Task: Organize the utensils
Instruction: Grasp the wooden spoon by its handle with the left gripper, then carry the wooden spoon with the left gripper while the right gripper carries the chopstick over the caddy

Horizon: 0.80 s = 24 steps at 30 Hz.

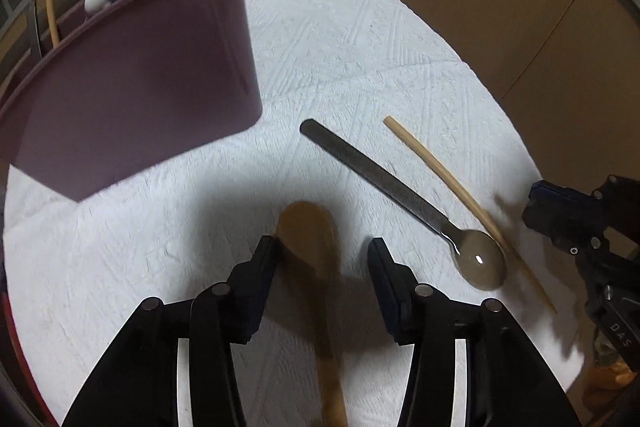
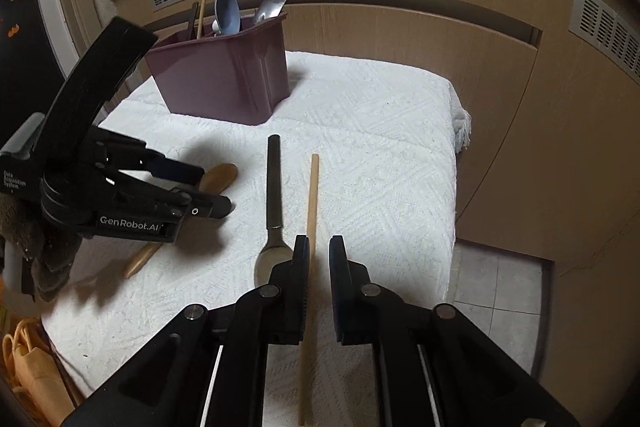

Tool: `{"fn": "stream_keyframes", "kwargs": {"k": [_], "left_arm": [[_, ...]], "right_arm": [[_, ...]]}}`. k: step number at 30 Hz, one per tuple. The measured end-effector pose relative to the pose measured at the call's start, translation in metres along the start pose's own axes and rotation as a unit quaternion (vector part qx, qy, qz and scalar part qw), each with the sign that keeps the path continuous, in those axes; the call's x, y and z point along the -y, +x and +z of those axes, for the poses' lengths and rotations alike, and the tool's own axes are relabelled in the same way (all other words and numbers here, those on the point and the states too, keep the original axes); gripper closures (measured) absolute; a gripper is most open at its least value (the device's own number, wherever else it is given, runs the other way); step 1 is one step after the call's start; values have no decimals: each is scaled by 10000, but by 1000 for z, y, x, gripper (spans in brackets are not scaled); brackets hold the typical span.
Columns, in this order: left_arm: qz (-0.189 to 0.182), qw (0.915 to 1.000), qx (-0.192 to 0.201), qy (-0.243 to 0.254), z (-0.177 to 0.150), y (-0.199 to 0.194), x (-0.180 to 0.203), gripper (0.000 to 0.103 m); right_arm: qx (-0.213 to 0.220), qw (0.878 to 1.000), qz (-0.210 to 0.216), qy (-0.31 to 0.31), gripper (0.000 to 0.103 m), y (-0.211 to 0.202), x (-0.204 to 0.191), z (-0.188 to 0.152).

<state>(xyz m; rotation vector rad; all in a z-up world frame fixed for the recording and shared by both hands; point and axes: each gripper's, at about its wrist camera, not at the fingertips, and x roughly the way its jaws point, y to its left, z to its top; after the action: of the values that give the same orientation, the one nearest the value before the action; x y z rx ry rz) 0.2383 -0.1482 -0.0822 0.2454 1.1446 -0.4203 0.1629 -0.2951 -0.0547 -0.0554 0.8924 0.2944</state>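
A table covered with a white textured cloth (image 2: 380, 131) carries the utensils. A maroon utensil holder (image 2: 224, 79) stands near the far left corner. A blue spoon (image 2: 227, 14), a metal spoon (image 2: 269, 9) and one upright chopstick (image 2: 205, 1) rise out of it.

Three pieces lie loose on the cloth toward the near edge. A spoon with a dark handle (image 2: 274, 187) lies with its handle toward the holder and its bowl toward the near edge. Just to its right lies a loose chopstick (image 2: 311, 195), roughly parallel and close by. In the left wrist view it runs just past the spoon's bowl. A wooden spoon (image 2: 220, 175) lies toward the left edge, its bowl toward the far side.

The left tool (image 1: 322, 243) points steeply down over the wooden spoon with its jaws spread. The spoon's bowl shows in the gap, the left fingertip sits right at its rim and the right one is clear of it. This part of the picture is blurred.

The right tool (image 2: 319, 241) is over the near edge, its jaws all but pressed together with only a narrow slit left. The loose chopstick runs along that slit, against the left finger. Whether the pads actually pinch it cannot be told.
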Motion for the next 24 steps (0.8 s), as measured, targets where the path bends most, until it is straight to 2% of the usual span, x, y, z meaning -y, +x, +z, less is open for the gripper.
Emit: {"fn": "stream_keyframes", "kwargs": {"k": [1, 2, 8, 12, 15, 17, 18, 20, 24], "left_arm": [[28, 10000, 90, 21, -2, -1, 0, 58], [41, 9998, 201, 25, -5, -2, -3, 72], [-42, 9969, 775, -164, -30, -23, -21, 72], [-77, 9912, 1272, -362, -47, -51, -40, 72], [168, 9839, 1736, -393, -59, -79, -57, 72], [259, 9809, 1883, -419, -59, -86, -64, 72], [280, 9795, 1952, -417, -62, -91, -69, 72], [307, 9775, 2039, -436, -64, -97, -68, 72], [242, 9756, 2114, -532, -67, -102, -76, 72]], "right_arm": [[-33, 10000, -12, -7, 93, 2, 0, 1], [-75, 10000, 5, -15, 93, 5, 1, 3], [-367, 9993, 101, 11, 93, 39, 0, 32], [-494, 9988, -30, -66, 93, 66, -8, 55], [-752, 9970, -188, -54, 85, 88, -13, 63], [-720, 9970, -256, -101, 84, 91, -17, 63], [-731, 9965, -341, -197, 85, 90, -21, 62], [-779, 9960, -362, -228, 95, 89, -26, 60], [-716, 9969, -323, -79, 97, 76, -29, 55]]}}
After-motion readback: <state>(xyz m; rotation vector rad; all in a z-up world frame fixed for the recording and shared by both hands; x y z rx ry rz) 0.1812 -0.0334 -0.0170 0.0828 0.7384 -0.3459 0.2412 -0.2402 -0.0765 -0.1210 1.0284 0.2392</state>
